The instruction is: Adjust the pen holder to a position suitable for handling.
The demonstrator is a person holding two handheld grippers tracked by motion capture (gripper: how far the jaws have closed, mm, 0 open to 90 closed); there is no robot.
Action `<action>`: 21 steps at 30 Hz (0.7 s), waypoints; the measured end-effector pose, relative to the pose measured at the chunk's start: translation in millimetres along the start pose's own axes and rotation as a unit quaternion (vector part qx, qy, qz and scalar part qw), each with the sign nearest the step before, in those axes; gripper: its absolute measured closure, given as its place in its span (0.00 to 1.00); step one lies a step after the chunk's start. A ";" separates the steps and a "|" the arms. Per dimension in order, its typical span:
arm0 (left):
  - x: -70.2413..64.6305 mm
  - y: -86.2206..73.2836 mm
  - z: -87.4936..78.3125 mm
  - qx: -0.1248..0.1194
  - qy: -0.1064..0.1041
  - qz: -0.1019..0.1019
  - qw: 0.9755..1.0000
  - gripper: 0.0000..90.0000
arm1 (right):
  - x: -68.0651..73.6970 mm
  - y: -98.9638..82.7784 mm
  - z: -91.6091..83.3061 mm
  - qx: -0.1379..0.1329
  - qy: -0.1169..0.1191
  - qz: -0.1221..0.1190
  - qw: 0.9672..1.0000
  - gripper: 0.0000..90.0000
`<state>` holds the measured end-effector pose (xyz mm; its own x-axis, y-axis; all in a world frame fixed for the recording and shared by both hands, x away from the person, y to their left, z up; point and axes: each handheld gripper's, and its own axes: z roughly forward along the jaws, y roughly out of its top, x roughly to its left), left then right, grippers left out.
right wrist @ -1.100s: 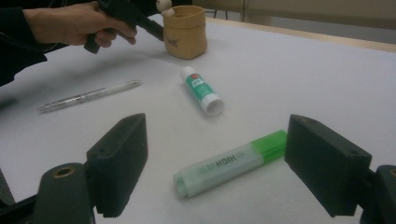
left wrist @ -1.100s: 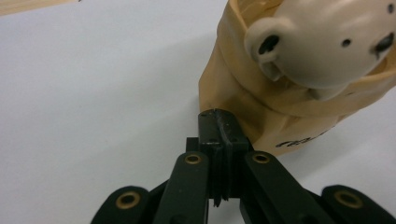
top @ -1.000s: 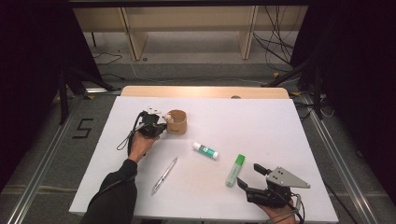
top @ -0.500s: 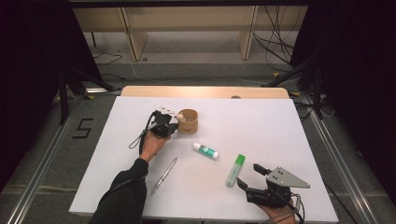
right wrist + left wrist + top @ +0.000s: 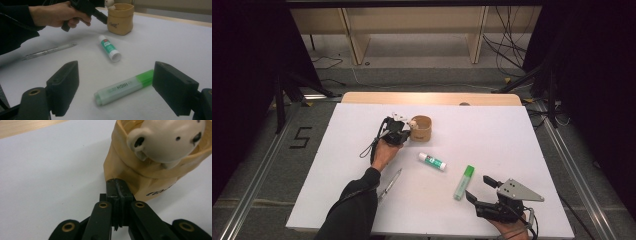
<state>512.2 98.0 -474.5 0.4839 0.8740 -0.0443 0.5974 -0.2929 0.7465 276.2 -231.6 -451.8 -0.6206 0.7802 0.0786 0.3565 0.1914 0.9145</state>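
Note:
A tan soft pot (image 5: 422,129) with a small cream bear head (image 5: 412,123) on its rim stands on the white table (image 5: 492,135), left of the middle. My left gripper (image 5: 404,131) is shut with nothing between its jaws. In the left gripper view its closed tip (image 5: 117,185) touches the pot (image 5: 140,177) low on the side, under the bear head (image 5: 167,137). Near the front right edge my right gripper (image 5: 479,187) stands open; the green highlighter (image 5: 125,86) lies on the table just beyond its jaws, apart from them.
A green-and-white glue stick (image 5: 432,161) lies between the pot and the highlighter (image 5: 463,182). A silver pen (image 5: 389,185) lies beside the left forearm. A wooden strip (image 5: 432,98) runs along the table's far edge.
The left hand and its shut gripper have moved to the right, and the pot has slid right along with it. The right gripper has stayed where it was.

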 end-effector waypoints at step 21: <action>-1.5 5.3 -8.7 0.003 0.016 0.024 1.000 0.87 | -0.1 -0.4 -0.2 0.001 0.000 0.001 1.000 0.25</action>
<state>509.1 98.4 -464.7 0.4920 0.8705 0.0129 0.5782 -0.3379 0.7426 276.0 -231.8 -452.1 -0.6202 0.7803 0.0805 0.3585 0.1906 0.9139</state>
